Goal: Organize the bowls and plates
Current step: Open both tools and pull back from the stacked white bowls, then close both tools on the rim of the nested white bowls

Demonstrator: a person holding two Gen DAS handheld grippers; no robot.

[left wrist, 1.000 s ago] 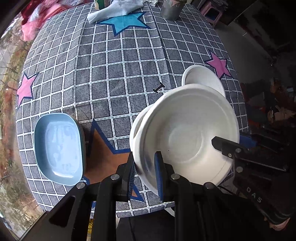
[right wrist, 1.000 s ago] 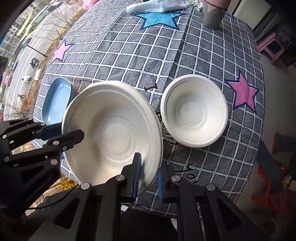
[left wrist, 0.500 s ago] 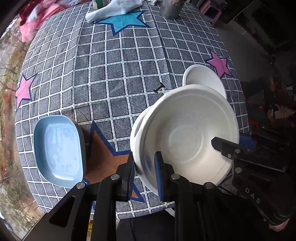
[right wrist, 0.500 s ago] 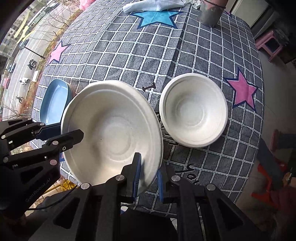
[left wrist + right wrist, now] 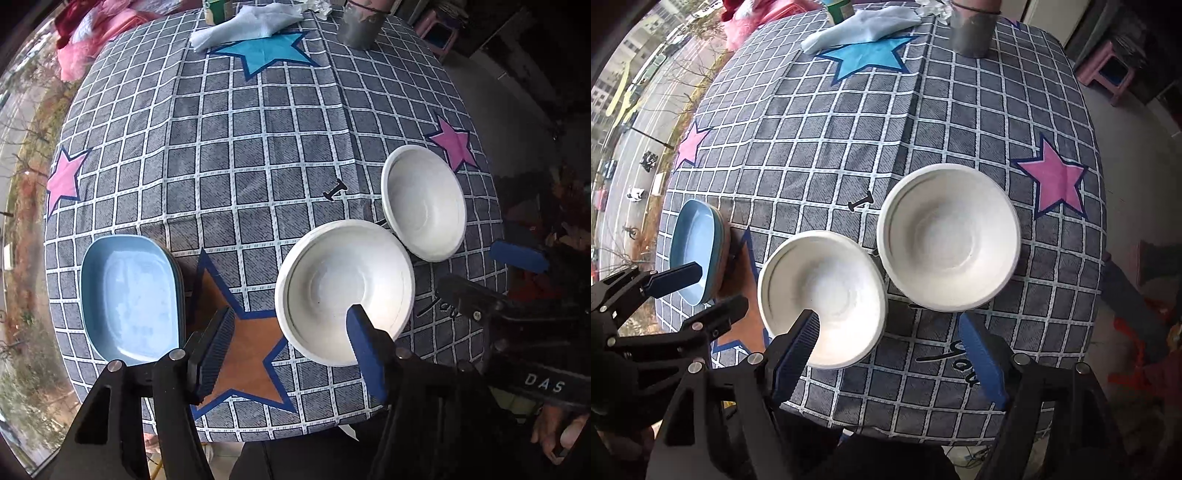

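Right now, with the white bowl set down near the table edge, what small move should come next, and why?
Probably lift both grippers straight up, clear of the near white bowl. The left gripper and right gripper have just been opening; no pad presses the bowl, which rests on the tablecloth beside the second white bowl. One finger overlaps its rim, so sideways motion might knock it.

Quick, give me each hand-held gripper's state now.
Left hand-held gripper: open, jaws just opened, holding nothing.
Right hand-held gripper: open, jaws just opened, holding nothing.
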